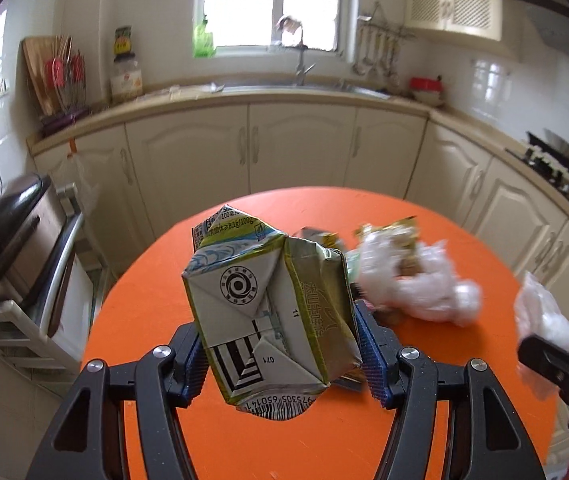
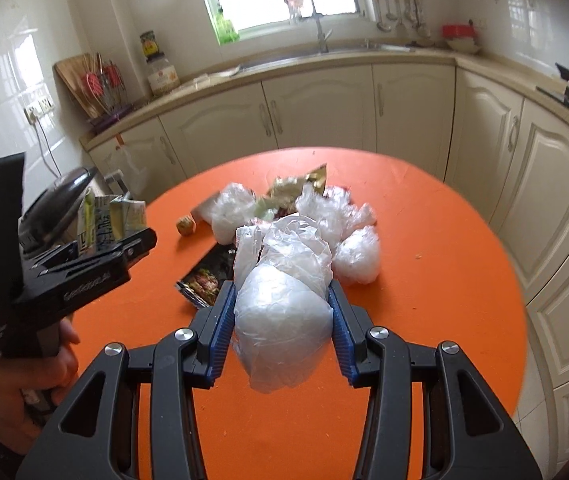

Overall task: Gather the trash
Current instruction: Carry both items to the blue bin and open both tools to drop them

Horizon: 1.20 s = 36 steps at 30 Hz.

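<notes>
Orange round table: a cluster of crumpled plastic bags and wrappers blocks its middle and far part. The near edge and right side lie bare, open for passing.

We see an orange desk, a green-and-white carton with black stripes, and translucent white bags.

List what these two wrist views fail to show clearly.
- Left wrist view: the crushed green-and-white drink carton held in the left gripper hides the orange round table behind it.
- Left wrist view: the crumpled clear plastic bags are motion-blurred.
- Right wrist view: no bin shows.
</notes>
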Available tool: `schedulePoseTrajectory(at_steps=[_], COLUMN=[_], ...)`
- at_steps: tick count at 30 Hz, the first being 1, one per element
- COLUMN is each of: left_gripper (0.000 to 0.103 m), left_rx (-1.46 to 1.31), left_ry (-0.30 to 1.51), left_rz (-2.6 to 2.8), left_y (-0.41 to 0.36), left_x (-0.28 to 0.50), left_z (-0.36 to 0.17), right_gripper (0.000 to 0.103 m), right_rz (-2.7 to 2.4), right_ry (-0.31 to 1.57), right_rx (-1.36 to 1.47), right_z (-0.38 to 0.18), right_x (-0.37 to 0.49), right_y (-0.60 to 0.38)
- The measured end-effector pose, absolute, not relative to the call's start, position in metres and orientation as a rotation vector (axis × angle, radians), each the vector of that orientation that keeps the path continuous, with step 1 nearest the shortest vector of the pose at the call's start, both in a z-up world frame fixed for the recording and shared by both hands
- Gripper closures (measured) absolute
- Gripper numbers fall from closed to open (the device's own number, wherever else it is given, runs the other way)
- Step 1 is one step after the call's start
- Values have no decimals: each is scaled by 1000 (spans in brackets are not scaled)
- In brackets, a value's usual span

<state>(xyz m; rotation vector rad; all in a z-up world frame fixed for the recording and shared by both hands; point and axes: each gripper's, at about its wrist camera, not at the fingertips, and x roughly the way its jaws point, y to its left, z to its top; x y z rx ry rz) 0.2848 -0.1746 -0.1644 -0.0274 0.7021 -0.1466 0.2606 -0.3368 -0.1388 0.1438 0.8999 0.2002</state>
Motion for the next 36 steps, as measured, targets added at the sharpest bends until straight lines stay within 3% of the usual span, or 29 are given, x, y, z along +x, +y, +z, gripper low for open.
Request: schedulePoseTrajectory(at_steps=[20,28,36], left_gripper=[44,44,44], left_rx=[63,119,221], left_ry=[502,484,635], left_rz=[-485,-683,-885], left_y=[-243,-283,-356], left_x=[139,125,121], left_z=[-109,-102,-155], right_gripper=[58,58,58], right_rz=[-11,-172,-381], right_ry=[675,653,736], right_rx=[171,196,292], right_z=[-35,-28,-72], right_x=[167,130,94], right_y=[-437,-509,-605])
